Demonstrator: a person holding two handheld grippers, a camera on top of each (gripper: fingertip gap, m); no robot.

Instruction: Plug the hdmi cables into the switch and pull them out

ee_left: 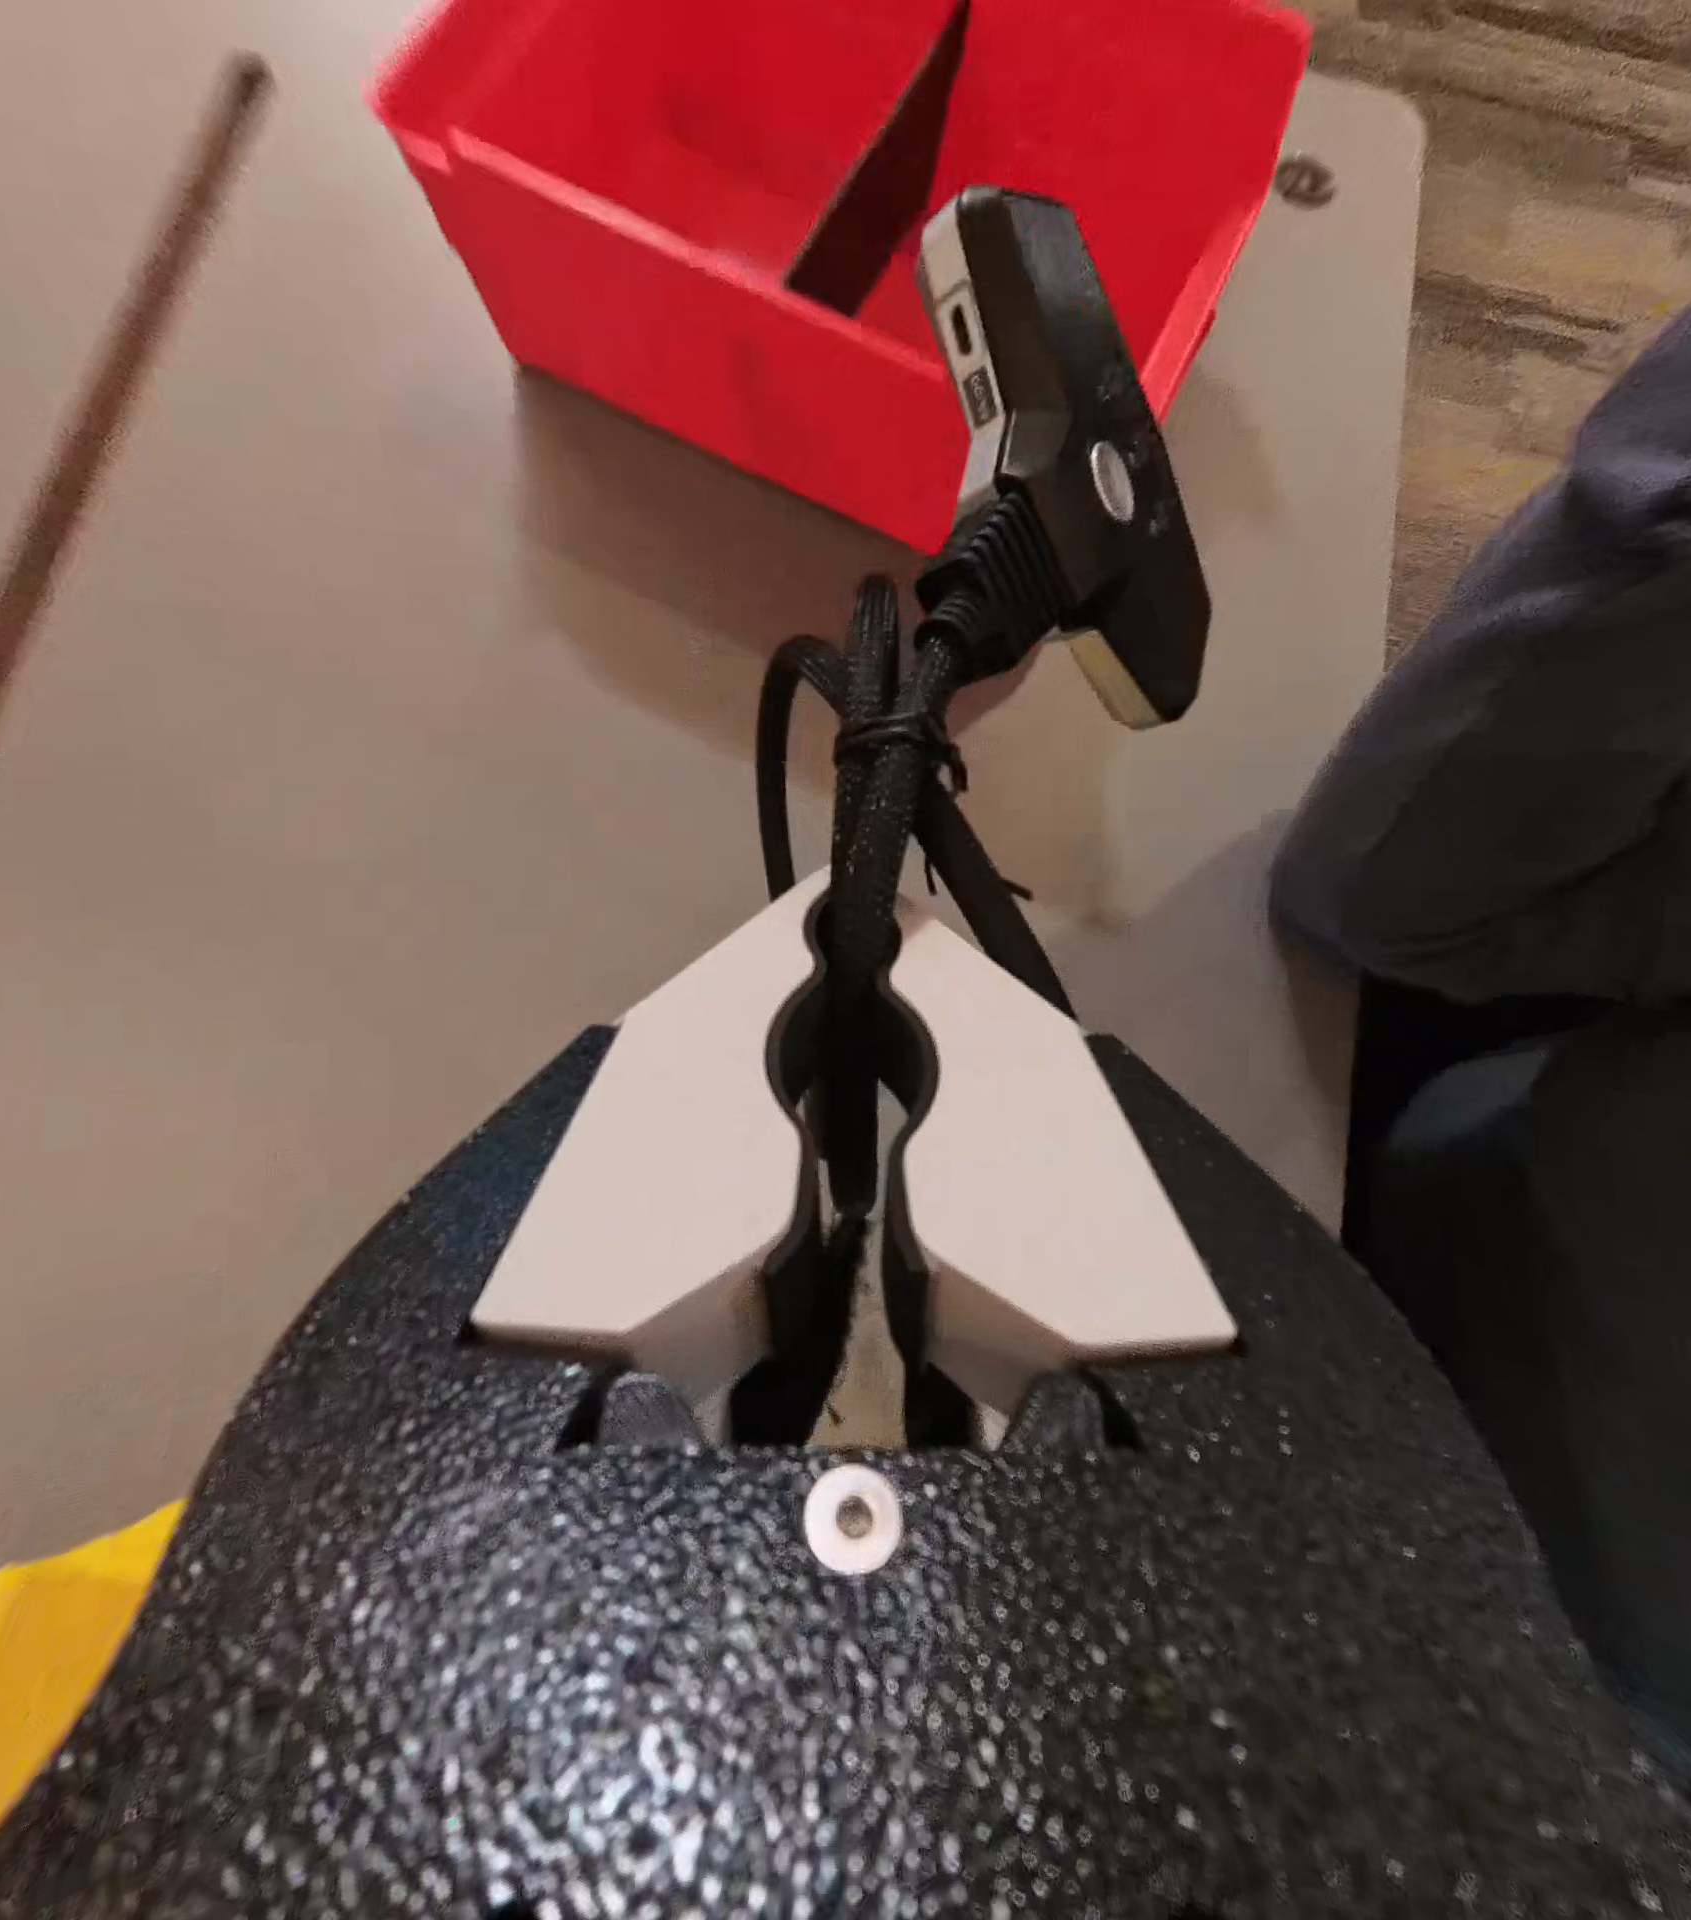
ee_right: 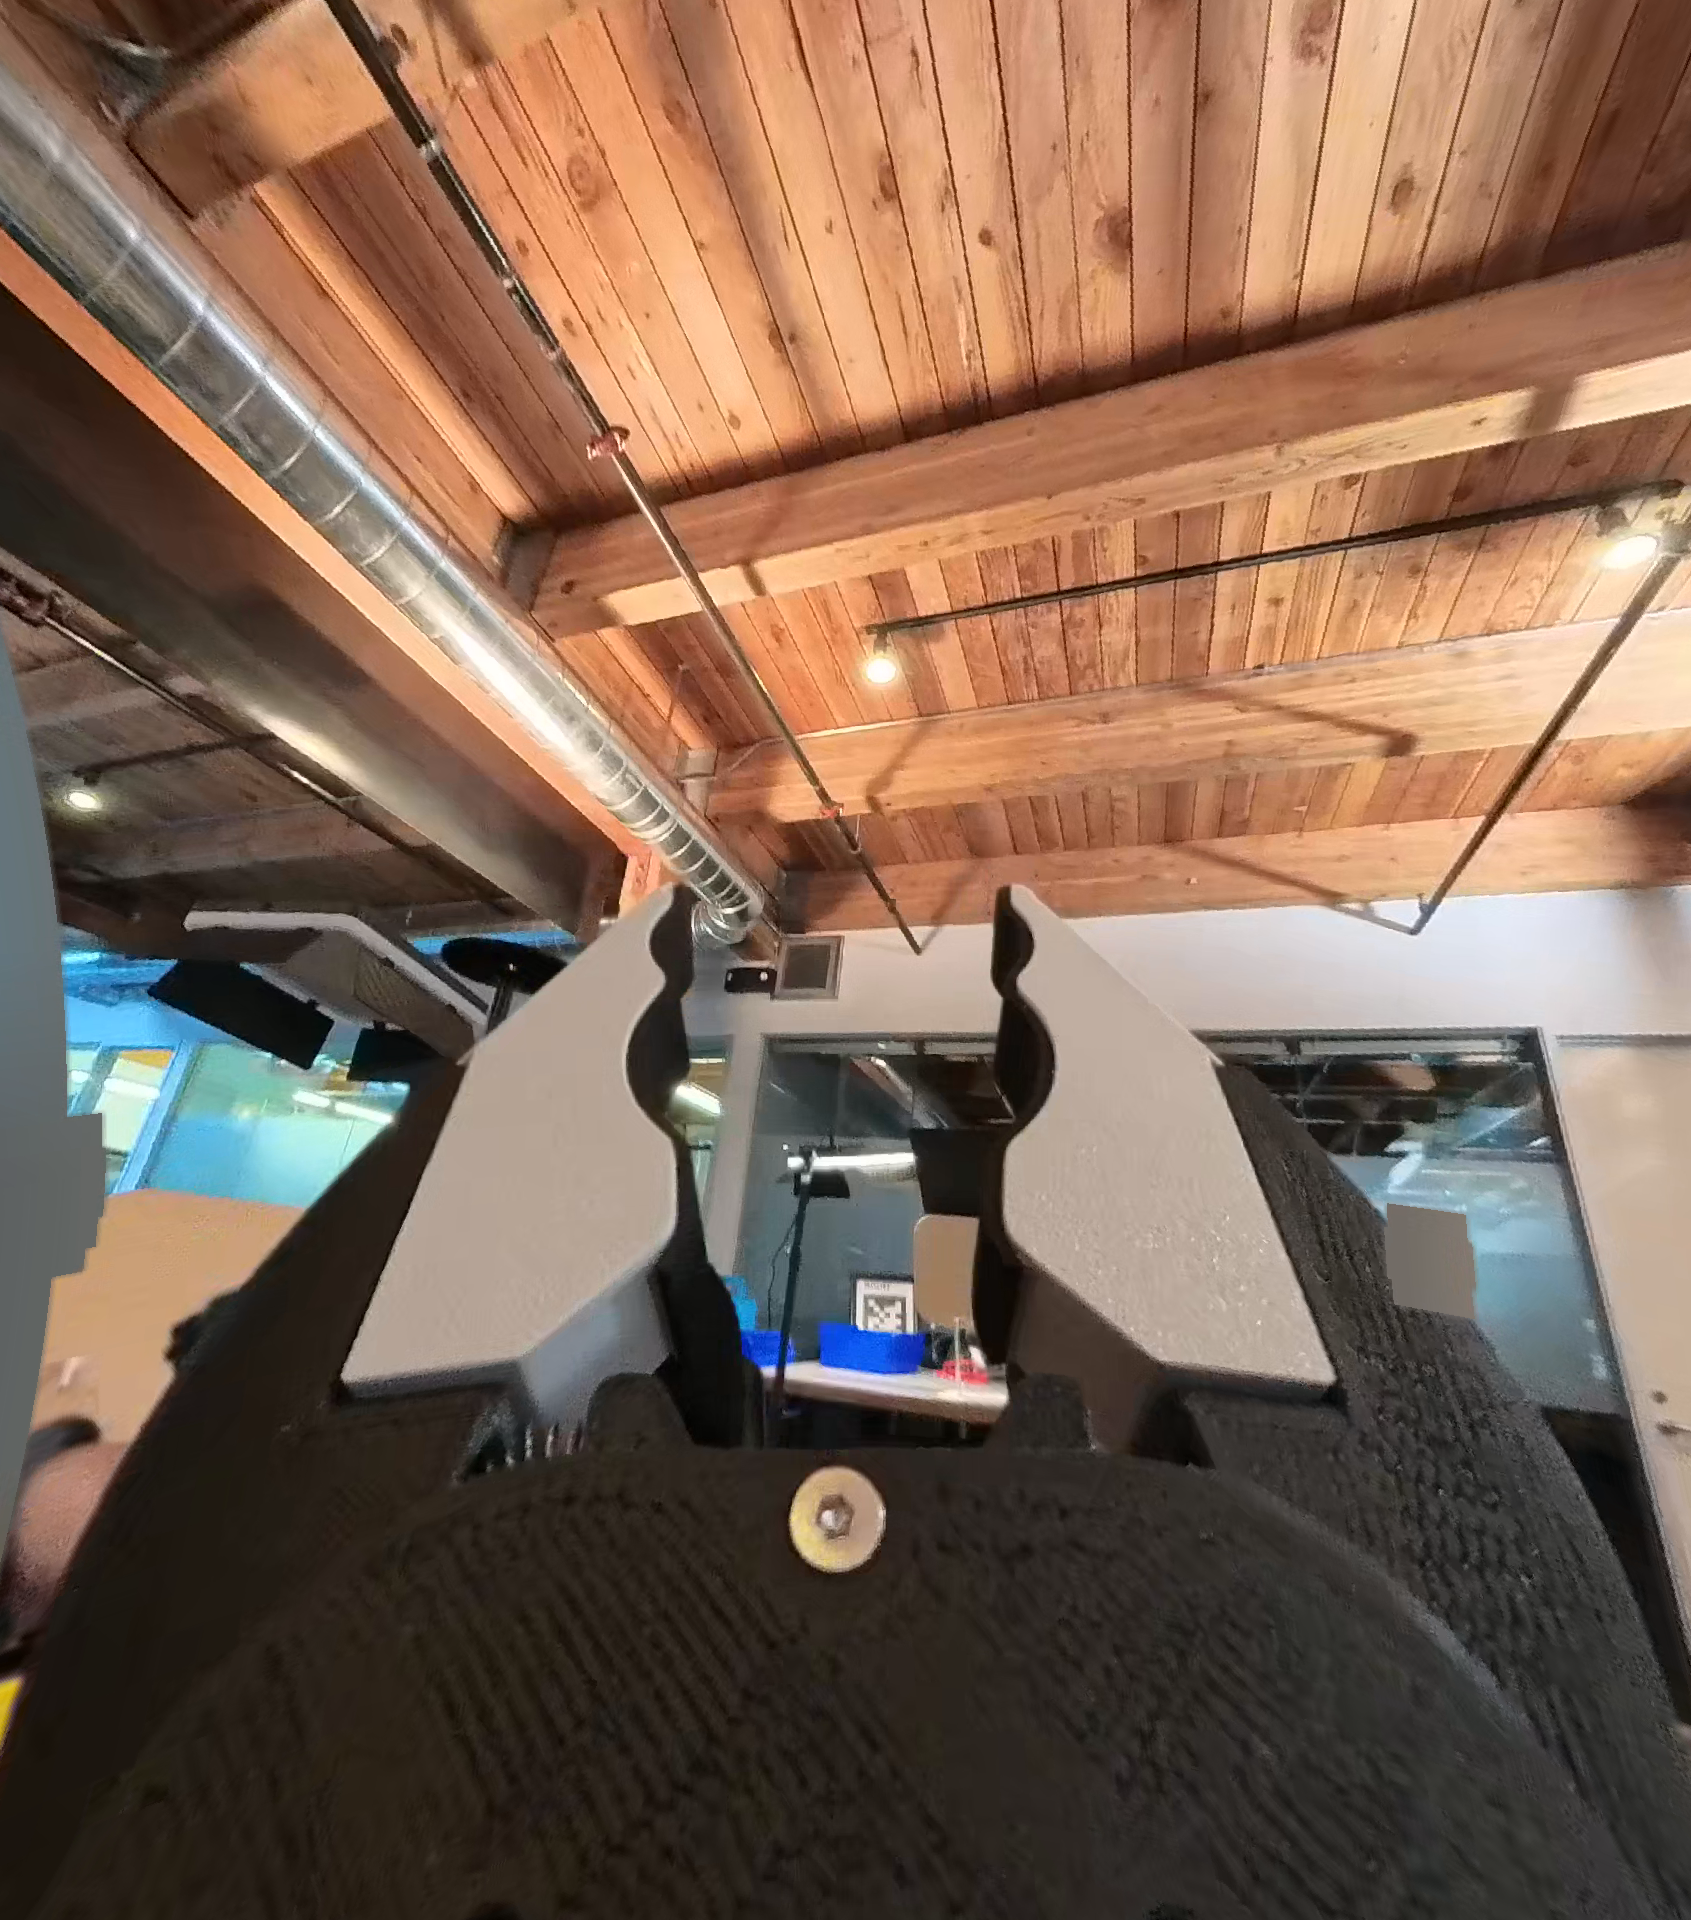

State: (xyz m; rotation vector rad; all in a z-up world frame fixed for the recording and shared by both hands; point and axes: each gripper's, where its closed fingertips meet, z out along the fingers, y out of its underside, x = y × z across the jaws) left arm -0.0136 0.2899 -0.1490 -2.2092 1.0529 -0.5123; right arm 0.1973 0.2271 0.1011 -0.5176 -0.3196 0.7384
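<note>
While the left gripper (ee_left: pixel 856 935) has its pale fingers (ee_left: pixel 706 1122) clamped on the bundled black cable (ee_left: pixel 867 821) whose switch (ee_left: pixel 1064 457) hangs lifted over the tabletop (ee_left: pixel 301 675) before a red bin (ee_left: pixel 716 260), the right gripper (ee_right: pixel 841 925), fingers apart and empty, points toward a wooden ceiling (ee_right: pixel 1028 260).

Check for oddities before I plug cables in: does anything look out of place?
Yes. The left gripper pinches the bundled cable, so the switch dangles tilted above the table. The right gripper points at the ceiling, open and empty.
</note>
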